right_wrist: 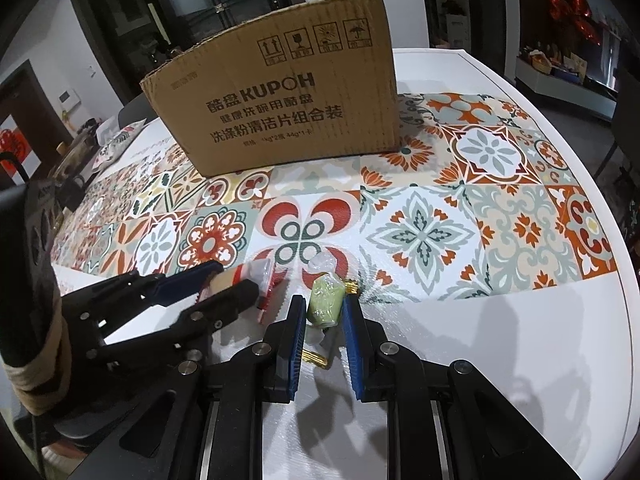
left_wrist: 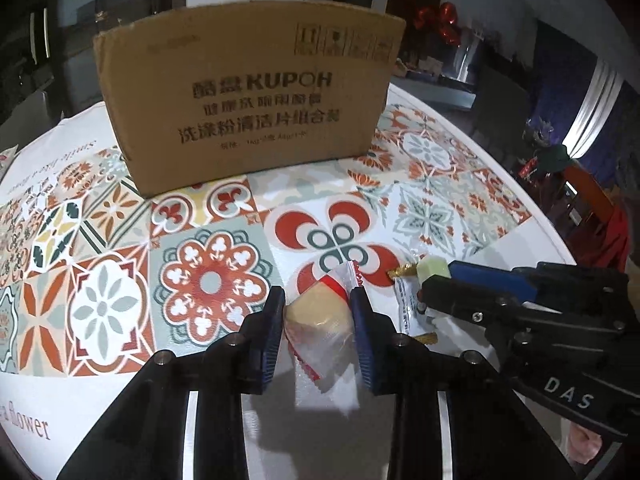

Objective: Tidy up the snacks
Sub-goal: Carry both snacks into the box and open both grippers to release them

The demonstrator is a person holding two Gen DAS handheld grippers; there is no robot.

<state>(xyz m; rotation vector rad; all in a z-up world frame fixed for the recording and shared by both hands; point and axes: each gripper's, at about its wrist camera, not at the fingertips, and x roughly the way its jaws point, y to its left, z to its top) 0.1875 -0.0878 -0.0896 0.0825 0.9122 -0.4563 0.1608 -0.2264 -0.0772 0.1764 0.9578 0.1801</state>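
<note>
My left gripper (left_wrist: 319, 300) is shut on a beige pastry in a clear wrapper with red edges (left_wrist: 320, 312), just above the patterned table mat. My right gripper (right_wrist: 324, 304) is shut on a pale green sweet in a clear wrapper with gold ends (right_wrist: 325, 302). The right gripper also shows at the right of the left wrist view (left_wrist: 430, 280), holding the green sweet (left_wrist: 431, 269). The left gripper shows at the left of the right wrist view (right_wrist: 234, 282) with the pastry (right_wrist: 256, 276). A brown KUPOH cardboard box (left_wrist: 248, 96) stands upright behind both, also in the right wrist view (right_wrist: 280, 96).
A round white table (right_wrist: 520, 320) carries a tile-patterned mat (right_wrist: 420, 232). A packet (right_wrist: 116, 144) lies at the far left table edge. Shelves with red decorations (right_wrist: 568, 8) stand beyond the table on the right.
</note>
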